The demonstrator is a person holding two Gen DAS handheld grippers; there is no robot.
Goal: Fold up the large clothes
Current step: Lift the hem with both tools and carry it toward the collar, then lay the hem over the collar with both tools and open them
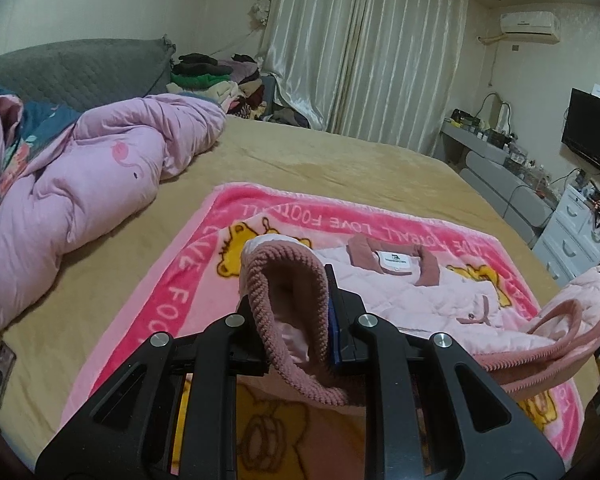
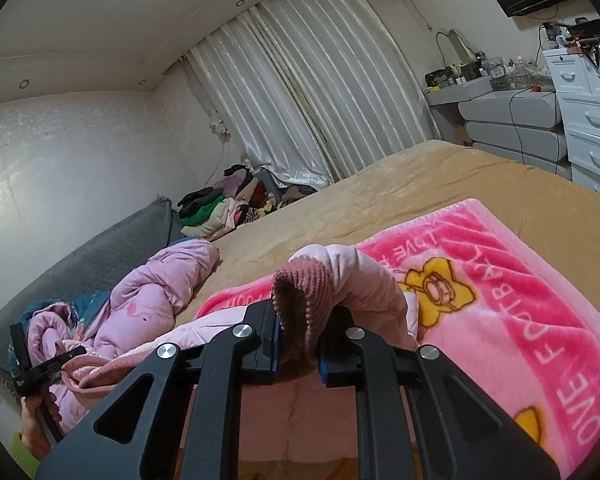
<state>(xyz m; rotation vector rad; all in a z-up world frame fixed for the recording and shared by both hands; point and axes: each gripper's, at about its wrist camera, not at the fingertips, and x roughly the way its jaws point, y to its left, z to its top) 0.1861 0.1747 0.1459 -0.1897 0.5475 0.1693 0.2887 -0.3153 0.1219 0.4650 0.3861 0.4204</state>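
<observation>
1. Both sleeve ends were off the bed, so the step in hand looked like folding the sleeves in over the body; it would go best with both hands travelling at even height and the fabric kept taut.
2. The left gripper (image 1: 300,320) was clamped on one ribbed cuff (image 1: 284,300), the right gripper (image 2: 298,340) clamped on the other cuff (image 2: 300,300).
3. The jacket (image 1: 428,300) lay on the pink blanket (image 1: 180,300) on the bed (image 1: 340,160), collar away from the camera (label showing).
4. It was pale pink and quilted, with darker pink corduroy trim; it looked soft and bulky, likely to spring back unless pressed flat.
</observation>
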